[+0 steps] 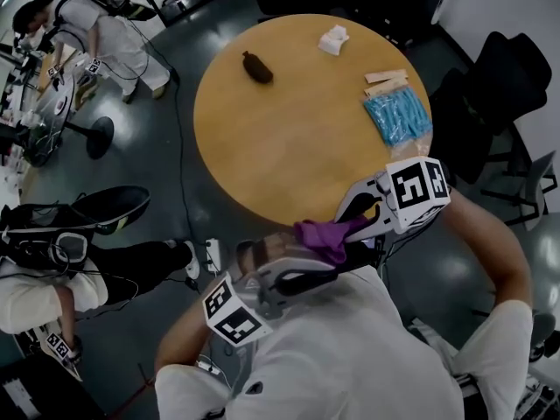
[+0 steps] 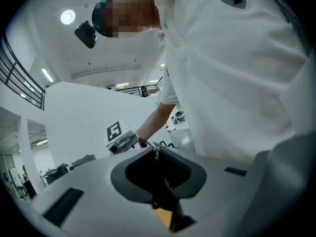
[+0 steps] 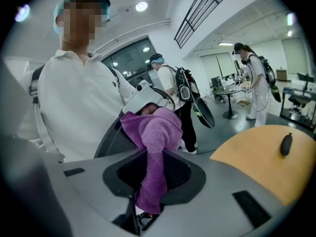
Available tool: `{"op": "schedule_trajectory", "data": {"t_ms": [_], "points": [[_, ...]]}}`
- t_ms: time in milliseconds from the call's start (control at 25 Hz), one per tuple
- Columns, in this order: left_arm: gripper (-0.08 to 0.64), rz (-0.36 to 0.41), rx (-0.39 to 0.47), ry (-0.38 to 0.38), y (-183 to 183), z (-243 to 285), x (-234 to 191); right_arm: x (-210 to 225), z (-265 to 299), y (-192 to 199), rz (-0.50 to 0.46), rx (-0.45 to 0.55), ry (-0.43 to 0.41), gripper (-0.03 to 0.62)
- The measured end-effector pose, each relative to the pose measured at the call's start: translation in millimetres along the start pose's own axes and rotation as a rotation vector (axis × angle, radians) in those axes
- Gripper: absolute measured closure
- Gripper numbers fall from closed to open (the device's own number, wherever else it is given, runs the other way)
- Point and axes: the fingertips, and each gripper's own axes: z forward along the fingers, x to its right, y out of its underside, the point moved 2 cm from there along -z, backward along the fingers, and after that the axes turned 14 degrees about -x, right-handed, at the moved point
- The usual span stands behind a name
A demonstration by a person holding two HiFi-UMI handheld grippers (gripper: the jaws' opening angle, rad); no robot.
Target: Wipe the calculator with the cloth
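Note:
I hold both grippers close to my chest, short of the round wooden table (image 1: 289, 138). My right gripper (image 1: 354, 226) is shut on a purple cloth (image 1: 324, 234), which hangs bunched out of its jaws (image 3: 155, 137). My left gripper (image 1: 280, 265) is shut on a flat dark thing, apparently the calculator (image 1: 262, 252), seen edge-on between its jaws in the left gripper view (image 2: 160, 181). The cloth lies against the calculator's near end. In the right gripper view the left gripper (image 3: 148, 95) shows just behind the cloth.
On the table lie a dark oblong object (image 1: 257, 66), a crumpled white thing (image 1: 333, 38), wooden sticks (image 1: 385, 81) and a blue packet (image 1: 398, 116). Black chairs (image 1: 490, 94) stand to the right. One person (image 1: 96, 33) stands at upper left, another (image 1: 52, 269) at lower left.

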Motion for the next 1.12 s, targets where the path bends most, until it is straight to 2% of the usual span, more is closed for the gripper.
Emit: {"op": "schedule_trajectory", "data": {"t_ms": [160, 400, 600, 760, 840, 920, 1120], "points": [[0.514, 0.014, 0.025, 0.015, -7.6, 2.0, -0.4, -0.4, 10.7, 4.0, 0.015, -0.021, -0.121, 0.503], [0.514, 0.015, 0.059, -0.007, -19.3, -1.3, -11.9, -1.5, 30.5, 8.7, 0.023, -0.045, -0.239, 0.503], [0.514, -0.019, 0.081, -0.013, -21.3, -6.5, -15.8, -2.9, 46.3, 12.8, 0.040, -0.032, -0.284, 0.503], [0.514, -0.044, 0.100, -0.021, -23.3, -9.3, -19.0, -2.4, 61.6, 25.6, 0.041, -0.080, -0.286, 0.503], [0.514, -0.053, 0.096, -0.042, -20.7, -8.9, -22.8, 8.9, 69.2, 39.9, 0.058, -0.102, -0.235, 0.503], [0.514, -0.096, 0.085, -0.073, -10.2, -7.1, -29.5, 33.2, 71.9, 59.3, 0.114, -0.083, -0.124, 0.503], [0.514, -0.280, 0.067, -0.169, 47.0, 7.5, -59.3, 111.0, 54.7, 131.8, 0.392, 0.067, 0.283, 0.503]]}}
